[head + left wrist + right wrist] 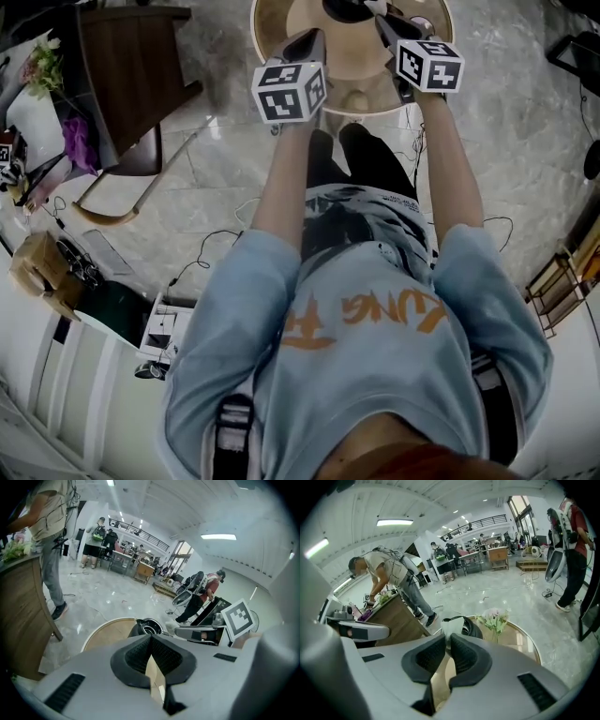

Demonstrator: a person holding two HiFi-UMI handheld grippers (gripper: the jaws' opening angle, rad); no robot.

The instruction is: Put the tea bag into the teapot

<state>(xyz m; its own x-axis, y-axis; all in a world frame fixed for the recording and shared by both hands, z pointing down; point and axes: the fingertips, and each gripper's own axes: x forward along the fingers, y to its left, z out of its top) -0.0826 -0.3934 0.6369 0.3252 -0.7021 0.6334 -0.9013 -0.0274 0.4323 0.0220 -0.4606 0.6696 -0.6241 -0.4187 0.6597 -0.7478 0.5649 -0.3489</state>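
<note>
Floor (525,112): glossy grey marble-look tile, cables (217,232) lying on it. Round wood table (281,23) top centre in head view; dark wood desk (131,66) upper left. Ceiling (187,508) white, curved, w/ strip lights (220,537) upper right in left gripper view. Tall windows (520,506) upper right in right gripper view, balcony rail (487,521) just left of them, work benches (497,555) below. Light bright, even.

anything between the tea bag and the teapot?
Nothing visible. The right gripper holds the tea bag just in front of the teapot, whose mouth looks uncovered in the left gripper view. The flowers stand off to one side of that path.
</note>
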